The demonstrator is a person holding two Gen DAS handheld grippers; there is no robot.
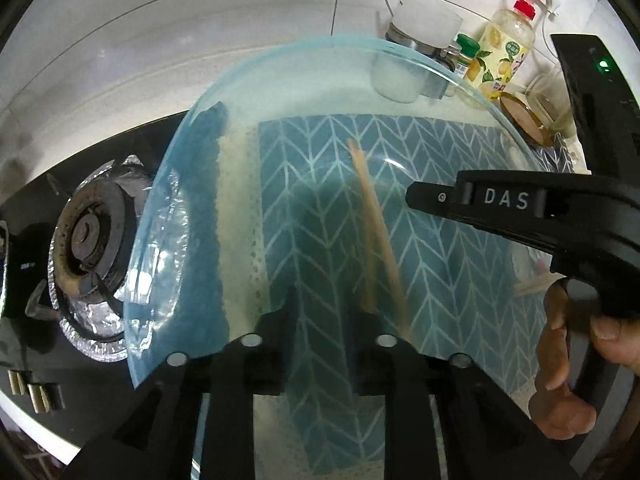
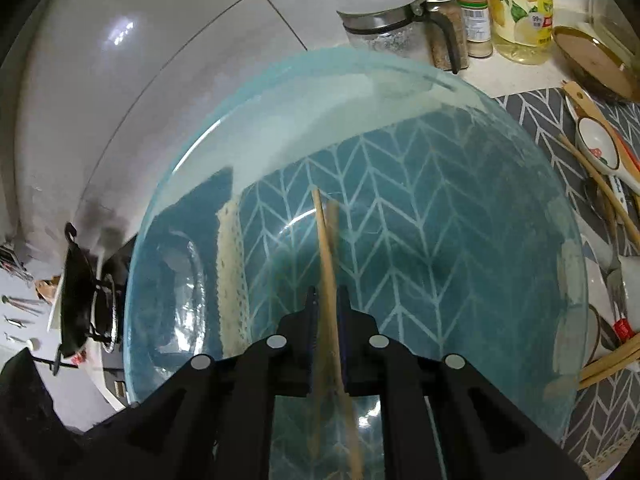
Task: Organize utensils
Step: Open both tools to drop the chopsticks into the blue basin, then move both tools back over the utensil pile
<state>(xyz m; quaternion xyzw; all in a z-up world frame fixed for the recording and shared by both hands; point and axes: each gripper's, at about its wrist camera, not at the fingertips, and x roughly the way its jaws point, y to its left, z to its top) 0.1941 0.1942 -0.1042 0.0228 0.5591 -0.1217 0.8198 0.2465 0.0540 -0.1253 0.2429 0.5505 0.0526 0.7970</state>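
A clear blue glass plate (image 1: 192, 184) fills the left wrist view, held up over a blue chevron placemat (image 1: 440, 280). My left gripper (image 1: 320, 332) is shut on the plate's near rim. My right gripper (image 2: 328, 312) is shut on a pair of wooden chopsticks (image 2: 326, 240), which lie over the same plate (image 2: 500, 208). In the left wrist view the chopsticks (image 1: 376, 224) show through the glass, and the right gripper's finger (image 1: 436, 198) reaches in from the right. More chopsticks (image 2: 608, 364) and a ceramic spoon (image 2: 600, 148) lie on the mat at right.
A gas burner (image 1: 88, 240) sits to the left on a black hob. Jars, a spice bottle (image 2: 474, 16) and a yellow lemon-label bottle (image 1: 506, 52) stand at the tiled back wall. A wok (image 2: 76, 304) stands far left.
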